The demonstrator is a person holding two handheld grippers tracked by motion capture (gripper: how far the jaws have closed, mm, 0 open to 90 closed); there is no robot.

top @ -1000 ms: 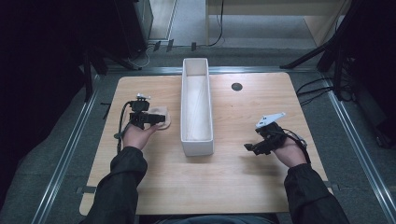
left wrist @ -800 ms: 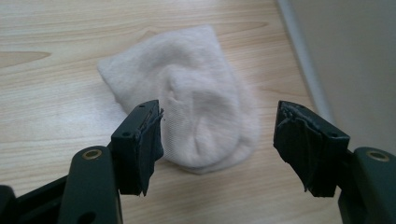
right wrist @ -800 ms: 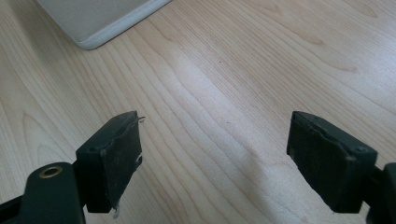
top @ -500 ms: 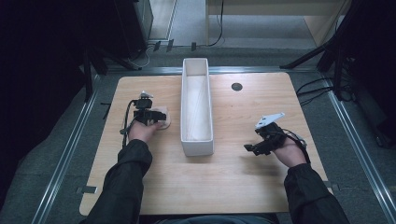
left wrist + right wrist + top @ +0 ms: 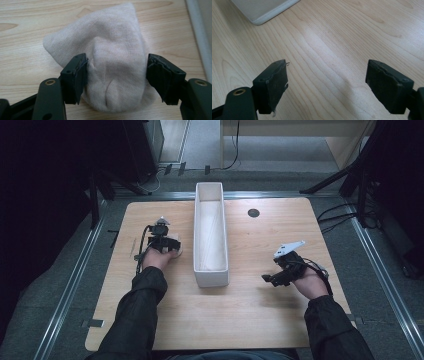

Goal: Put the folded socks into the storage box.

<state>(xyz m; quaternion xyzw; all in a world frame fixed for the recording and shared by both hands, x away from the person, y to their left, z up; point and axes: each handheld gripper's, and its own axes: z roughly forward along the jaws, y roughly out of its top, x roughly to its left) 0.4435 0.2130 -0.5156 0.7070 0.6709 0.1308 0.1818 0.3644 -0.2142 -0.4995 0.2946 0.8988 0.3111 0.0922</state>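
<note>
A rolled beige sock [image 5: 117,52] lies on the wooden table [image 5: 250,320], left of a long white bin [image 5: 211,277]. My left gripper [image 5: 116,72] has both jaws pressed against the sock's sides, and the cloth creases and bulges between them. In the high view the left gripper [image 5: 167,246] sits over the sock [image 5: 176,251], close to the bin's left wall. My right gripper [image 5: 267,278] rests low over bare wood right of the bin. Its jaws stand wide apart with nothing between them, as the right gripper [image 5: 327,82] view shows.
The bin's near corner [image 5: 262,10] lies ahead and left of the right gripper. A small black hole [image 5: 253,213] marks the table at the back right. Metal rails and cables run along the floor around the table.
The left hand has moved slightly forward and right, toward the bin, staying at the sock. The right hand has not moved.
</note>
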